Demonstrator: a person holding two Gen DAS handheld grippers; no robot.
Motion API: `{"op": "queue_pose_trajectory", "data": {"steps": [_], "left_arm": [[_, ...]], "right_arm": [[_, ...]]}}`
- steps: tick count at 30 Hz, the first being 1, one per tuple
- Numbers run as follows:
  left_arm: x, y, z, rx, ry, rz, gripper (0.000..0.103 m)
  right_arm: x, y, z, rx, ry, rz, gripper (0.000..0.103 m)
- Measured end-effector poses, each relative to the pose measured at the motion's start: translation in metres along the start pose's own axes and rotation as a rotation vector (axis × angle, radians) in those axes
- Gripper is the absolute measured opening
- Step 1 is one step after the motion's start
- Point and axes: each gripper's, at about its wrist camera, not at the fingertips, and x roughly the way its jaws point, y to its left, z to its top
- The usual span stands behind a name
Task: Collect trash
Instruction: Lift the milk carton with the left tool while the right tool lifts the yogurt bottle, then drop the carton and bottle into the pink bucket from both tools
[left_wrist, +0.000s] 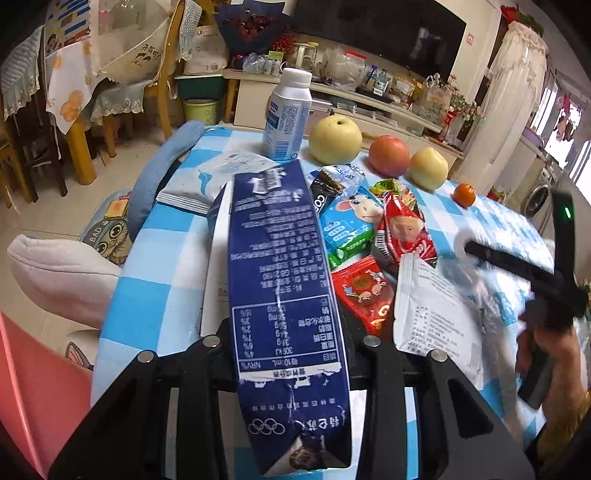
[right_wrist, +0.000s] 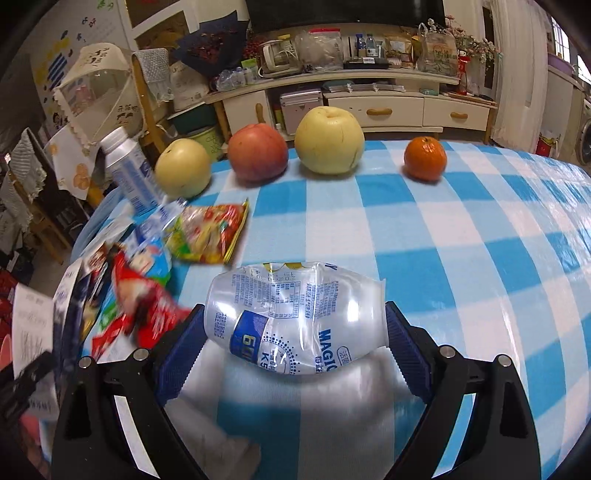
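While my left tool clamps a tall navy milk carton between its black arms, the carton stands out along the fingers, its glossy printed panel creased and its near end folded flat; it hangs over the table, which wears a slick blue-and-white checked cloth. Just beyond the carton lies a heap of crinkled foil and plastic wrappers — red, green, black and white — overlapping one another; a flat white sachet lies at the heap's near right edge. Behind them a smooth white plastic bottle stands upright with its cap on; beside it sit a round yellow pear, a reddish apple, a smaller yellow fruit and a small dimpled orange, all on the cloth.

My right tool holds a crushed clear plastic bottle sideways between its ribbed blue pads; the thin walls are dented and wrinkled, the blue-printed label buckled with them — the fingers stand fairly wide, pressed against either end. It sits low over the cloth, though I cannot tell whether it touches. To its left the wrappers are blurred.
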Motion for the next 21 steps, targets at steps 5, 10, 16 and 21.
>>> {"op": "queue_pose_trajectory", "data": {"steps": [5,10,16,21], "left_arm": [[-0.007,0.007,-0.001,-0.037,-0.015,0.003,0.036],[-0.036,0.019,0.001,-0.081,-0.075,0.022,0.035],[-0.094,0.066,0.001,-0.195,-0.175,0.105,0.035],[-0.133,0.131,-0.006,-0.324,-0.207,0.245,0.035]], "right_arm": [[-0.027,0.01,-0.035,-0.01,0.004,0.044,0.091],[-0.053,0.047,-0.046,-0.043,-0.004,0.138,0.091],[-0.086,0.124,-0.047,-0.135,-0.03,0.307,0.091],[-0.105,0.219,-0.056,-0.302,-0.052,0.434,0.091]]}}
